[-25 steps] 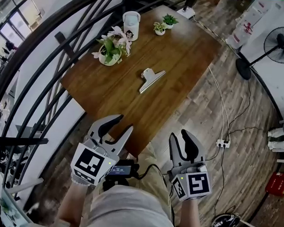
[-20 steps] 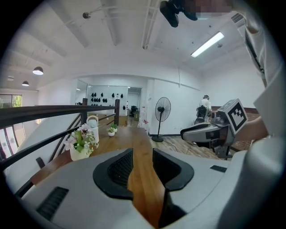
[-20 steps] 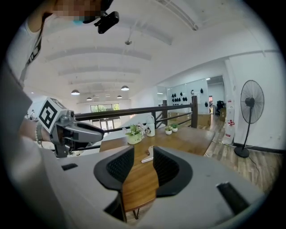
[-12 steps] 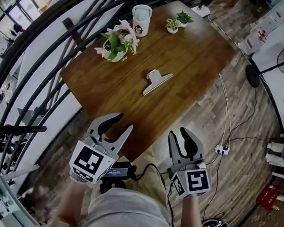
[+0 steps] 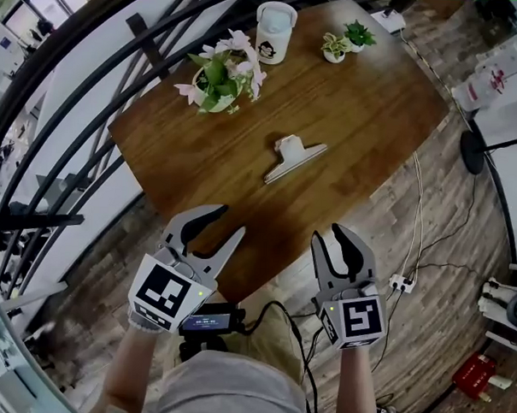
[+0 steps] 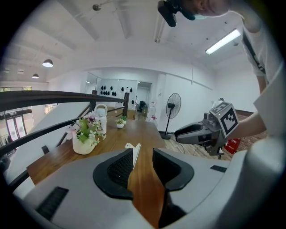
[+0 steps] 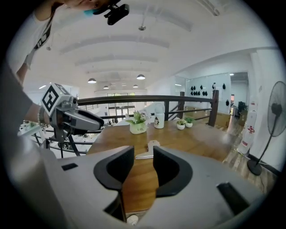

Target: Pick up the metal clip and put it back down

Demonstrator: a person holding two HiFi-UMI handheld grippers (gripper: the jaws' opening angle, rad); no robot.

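The metal clip (image 5: 293, 158) lies flat in the middle of the brown wooden table (image 5: 365, 112), its handles toward the far side. Both grippers hover off the table's near corner, over the person's lap. My left gripper (image 5: 230, 221) is open with nothing between its jaws. My right gripper (image 5: 330, 234) is also open and holds nothing. In the left gripper view the clip (image 6: 134, 152) shows far ahead through the gap of the gripper (image 6: 143, 154). The right gripper view shows the clip (image 7: 149, 150) beyond its open jaws too.
A flower pot (image 5: 217, 75), a white mug (image 5: 275, 31) and two small potted plants (image 5: 336, 49) stand at the table's far side. Black railing bars (image 5: 75, 91) run along the left. Cables and a power strip (image 5: 400, 283) lie on the floor at the right.
The table and clip have slid slightly down and right in the head view as the head moved. Both grippers stay open in about the same place.
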